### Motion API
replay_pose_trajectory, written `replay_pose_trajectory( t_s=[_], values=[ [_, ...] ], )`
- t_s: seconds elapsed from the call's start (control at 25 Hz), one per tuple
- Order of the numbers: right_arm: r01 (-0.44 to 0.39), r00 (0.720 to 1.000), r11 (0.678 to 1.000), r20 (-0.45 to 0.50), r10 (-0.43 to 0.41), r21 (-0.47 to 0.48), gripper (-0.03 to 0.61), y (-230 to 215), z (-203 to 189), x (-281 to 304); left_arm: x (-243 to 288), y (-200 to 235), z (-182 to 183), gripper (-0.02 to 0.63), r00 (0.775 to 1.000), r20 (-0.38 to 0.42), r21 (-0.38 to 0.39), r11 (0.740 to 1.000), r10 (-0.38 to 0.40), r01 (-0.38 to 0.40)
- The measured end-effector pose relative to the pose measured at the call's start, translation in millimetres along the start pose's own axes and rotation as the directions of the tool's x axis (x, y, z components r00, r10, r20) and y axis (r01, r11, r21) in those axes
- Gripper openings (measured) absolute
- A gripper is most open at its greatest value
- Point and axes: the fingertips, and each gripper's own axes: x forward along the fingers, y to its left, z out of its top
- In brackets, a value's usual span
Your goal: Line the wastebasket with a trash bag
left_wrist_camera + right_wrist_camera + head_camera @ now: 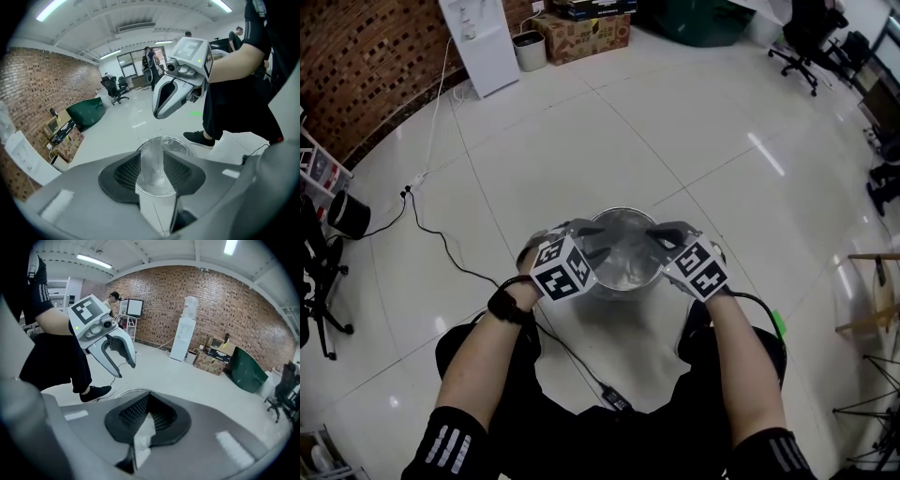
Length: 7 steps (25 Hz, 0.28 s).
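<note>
The person wears a black top. Its short sleeves (450, 448), at the bottom of the frame, have white stripes. A black band (508, 306) wraps one wrist. The shoe (200, 138) is black. The left gripper (586, 246) and right gripper (661, 242) are grey, each with a cube of black and white squares.

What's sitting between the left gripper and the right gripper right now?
In the head view, the metal wastebasket, with a clear trash bag inside, stands between the left gripper and right gripper.
</note>
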Motion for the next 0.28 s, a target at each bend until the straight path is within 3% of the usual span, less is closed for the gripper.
replay_pose_trajectory(
  t_s=[0.28],
  values=[
    [-0.001, 1.000, 1.000, 0.006, 0.001, 0.009, 0.008, -1.5, -2.3, -8.9, 1.8, -8.2, 1.4, 0.147, 1.000, -0.011, 0.011, 1.000, -0.011, 0.011]
  ],
)
